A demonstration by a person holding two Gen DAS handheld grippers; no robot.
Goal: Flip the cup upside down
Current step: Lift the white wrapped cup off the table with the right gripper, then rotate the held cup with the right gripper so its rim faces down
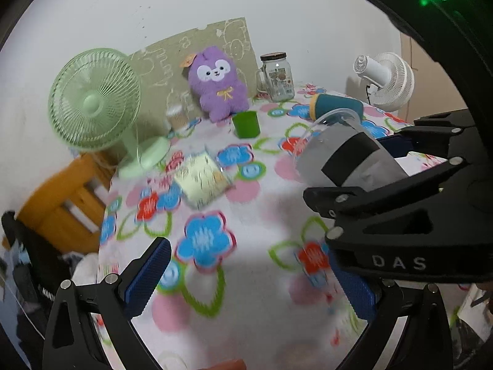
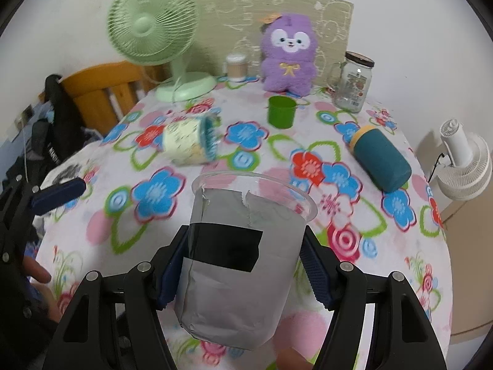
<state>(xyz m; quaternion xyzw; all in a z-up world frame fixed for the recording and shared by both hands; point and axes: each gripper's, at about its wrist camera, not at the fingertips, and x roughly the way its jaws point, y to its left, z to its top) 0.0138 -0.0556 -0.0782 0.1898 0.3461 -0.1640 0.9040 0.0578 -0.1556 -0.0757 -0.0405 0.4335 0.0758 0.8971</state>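
Center-bottom of right wrist view: right gripper [image 2: 243, 265] pinches a clear plastic cup [image 2: 243, 246] w/ grey paper and black tape, held above the floral tablecloth [image 2: 354, 246], rim pointing away. Left gripper [image 1: 252, 280] spread wide, holding nothing, at bottom of its view.

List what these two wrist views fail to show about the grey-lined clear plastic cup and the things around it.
- Clear plastic cup with grey paper lining and black tape: its inside is hidden by the lining in the right wrist view; its base is covered by the right gripper in the left wrist view.
- Cream patterned cup lying on its side: print smeared by motion blur in both views.
- Glass jar's label: too small to read.
- Left gripper: open, right finger partly behind the right gripper's body.
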